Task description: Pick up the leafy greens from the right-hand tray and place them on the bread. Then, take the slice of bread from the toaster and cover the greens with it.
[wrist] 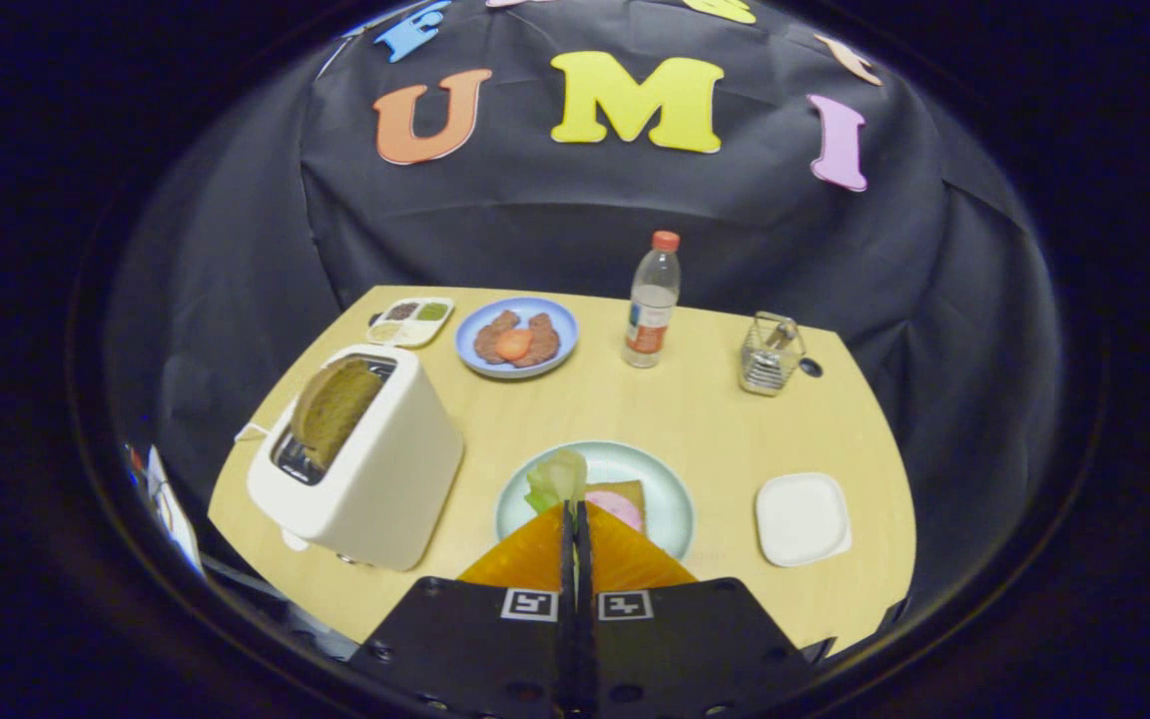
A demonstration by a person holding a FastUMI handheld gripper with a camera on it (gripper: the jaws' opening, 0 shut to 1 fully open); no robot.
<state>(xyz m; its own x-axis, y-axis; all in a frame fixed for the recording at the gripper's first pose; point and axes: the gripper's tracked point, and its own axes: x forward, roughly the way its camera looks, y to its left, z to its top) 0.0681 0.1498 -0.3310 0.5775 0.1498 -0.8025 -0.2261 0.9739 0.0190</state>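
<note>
Tool (575, 514): fingers closed tight together, pinching the greens (557, 479) at their tips.
Greens: held over the plate (670, 499), beside the bread (623, 502).
Toaster (375, 469): slice (333, 409) standing in its slot.

A black cloth wall (575, 220) hangs behind the far side of the table (655, 409), falling in soft folds and wrapping round to the left and right. The table has a pale wooden top with a smooth, lightly glossy surface, and a small dark round hole (811, 367) sits near its far right corner. The far edge of the table meets the cloth. Light falls evenly on the tabletop from above, leaving only short, soft shadows, while the cloth beyond stays dim and the surroundings past the table's left edge are dark.
</note>
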